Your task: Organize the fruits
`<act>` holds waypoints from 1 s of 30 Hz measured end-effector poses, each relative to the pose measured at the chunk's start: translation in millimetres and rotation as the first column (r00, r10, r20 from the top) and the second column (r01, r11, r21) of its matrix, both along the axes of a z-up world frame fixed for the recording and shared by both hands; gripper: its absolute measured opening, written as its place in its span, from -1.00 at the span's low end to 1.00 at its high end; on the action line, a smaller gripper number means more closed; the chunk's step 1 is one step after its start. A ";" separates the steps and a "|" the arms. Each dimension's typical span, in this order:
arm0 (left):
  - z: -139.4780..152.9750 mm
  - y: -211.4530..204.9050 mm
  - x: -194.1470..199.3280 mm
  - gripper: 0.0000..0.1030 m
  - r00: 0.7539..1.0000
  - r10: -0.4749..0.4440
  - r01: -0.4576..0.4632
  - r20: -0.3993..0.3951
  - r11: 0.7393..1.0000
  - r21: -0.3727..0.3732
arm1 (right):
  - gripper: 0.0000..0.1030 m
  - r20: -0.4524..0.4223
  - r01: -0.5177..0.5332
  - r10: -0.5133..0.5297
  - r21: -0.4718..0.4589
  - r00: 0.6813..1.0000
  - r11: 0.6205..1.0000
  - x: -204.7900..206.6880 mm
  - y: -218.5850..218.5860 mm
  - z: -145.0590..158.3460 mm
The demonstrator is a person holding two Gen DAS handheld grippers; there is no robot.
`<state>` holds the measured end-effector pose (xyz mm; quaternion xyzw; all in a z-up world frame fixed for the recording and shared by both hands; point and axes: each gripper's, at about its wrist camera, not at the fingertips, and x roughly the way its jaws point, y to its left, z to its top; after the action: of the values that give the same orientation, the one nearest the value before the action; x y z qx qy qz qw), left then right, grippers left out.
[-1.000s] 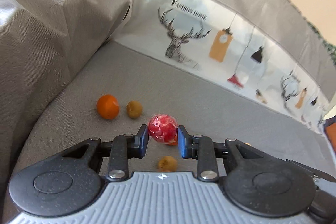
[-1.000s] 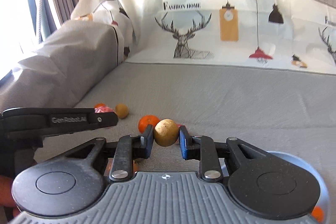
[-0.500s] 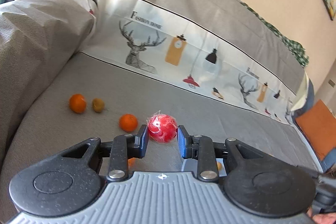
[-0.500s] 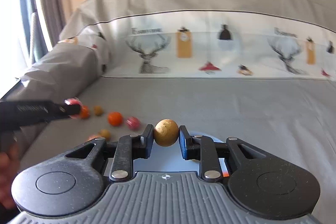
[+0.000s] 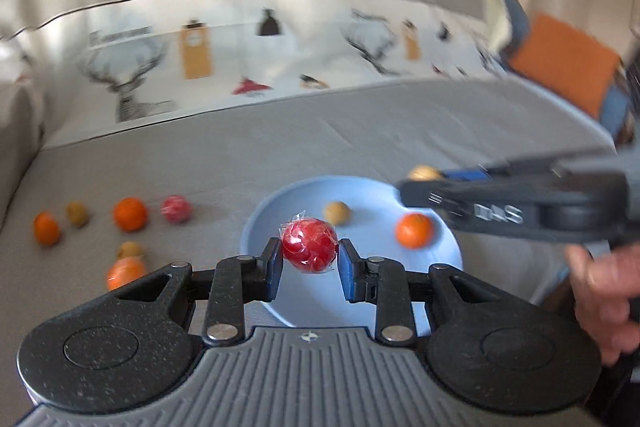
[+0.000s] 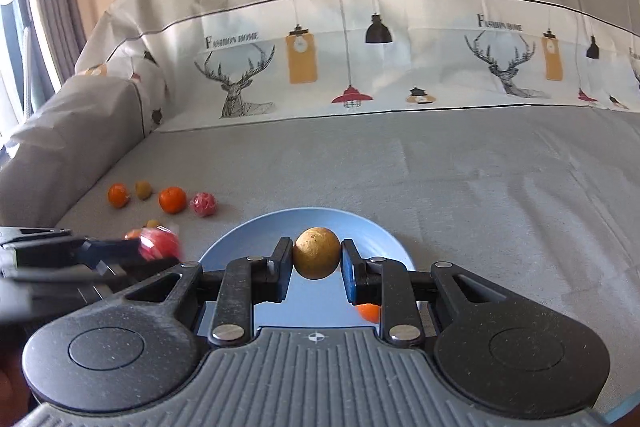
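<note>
Presently, the left gripper (image 5: 308, 269) is closed on a red wrapped fruit (image 5: 308, 245), which is held between the blue pads above the near-left part of the blue plate (image 5: 280, 199). The right gripper (image 6: 316, 269) is likewise clamped on a round brown fruit (image 6: 317, 253), carried over the middle of the plate. Both loads appear to be clear of the plate surface, though the height cannot be judged exactly. Two pieces are already seen on the plate: a small brown fruit (image 5: 337, 213) near its far edge and an orange fruit (image 5: 414, 230) toward its right edge. Outward, to the left of the plate, the remaining fruits are spread over the grey sofa seat (image 6: 440, 171): two oranges (image 6: 172, 199), a second wrapped red fruit (image 6: 203, 204), an olive-brown fruit (image 6: 143, 189), and more near the seat's front edge. The step in hand is judged to be the delivery of both held fruits to the plate. For the next move, each gripper should be lowered over a bare part of the plate and opened gently, so that the round fruits are not sent rolling over the rim.
</note>
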<state>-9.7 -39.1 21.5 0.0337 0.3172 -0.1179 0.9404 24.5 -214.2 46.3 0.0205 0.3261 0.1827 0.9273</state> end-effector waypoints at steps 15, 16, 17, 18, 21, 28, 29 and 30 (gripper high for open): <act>-11.7 -4.7 11.4 -0.37 0.999 -0.038 0.039 -0.026 0.999 0.027 | -0.48 -0.035 0.000 -0.002 -0.053 0.999 0.999 8.1 9.2 -12.6; -11.6 -5.4 11.1 -0.37 0.999 -0.040 0.041 -0.024 0.999 0.029 | -0.48 -0.035 -0.002 0.000 -0.054 0.999 0.999 8.0 10.1 -12.8; -11.8 -5.9 10.7 -0.37 0.999 -0.042 0.043 -0.023 0.999 0.030 | -0.48 -0.035 -0.004 0.002 -0.056 0.999 0.998 8.0 10.7 -13.0; -12.0 -5.8 9.8 -0.37 0.999 -0.044 0.045 -0.024 0.999 0.030 | -0.48 -0.035 -0.006 0.004 -0.058 0.999 0.998 8.0 11.2 -13.2; -12.0 -5.9 9.9 -0.37 0.999 -0.044 0.044 -0.023 0.999 0.030 | -0.48 -0.034 -0.010 0.008 -0.064 0.999 0.998 8.0 12.3 -13.5; -11.3 -7.6 8.6 -0.37 0.999 -0.047 0.048 -0.019 0.998 0.039 | -0.48 -0.034 -0.016 0.013 -0.070 0.999 0.997 7.5 13.0 -13.7; -11.3 -8.1 8.3 -0.37 0.999 -0.048 0.049 -0.018 0.998 0.040 | -0.48 -0.034 -0.017 0.014 -0.070 0.999 0.997 7.6 13.1 -13.7; -11.1 -8.0 8.4 -0.37 0.999 -0.049 0.050 -0.018 0.998 0.041 | -0.48 -0.034 -0.018 0.015 -0.070 0.999 0.997 7.5 13.1 -13.7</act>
<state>-1.3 -47.1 10.3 0.0598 0.3267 -0.1348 0.9336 32.0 -201.0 32.6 -0.0120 0.3478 0.1783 0.9204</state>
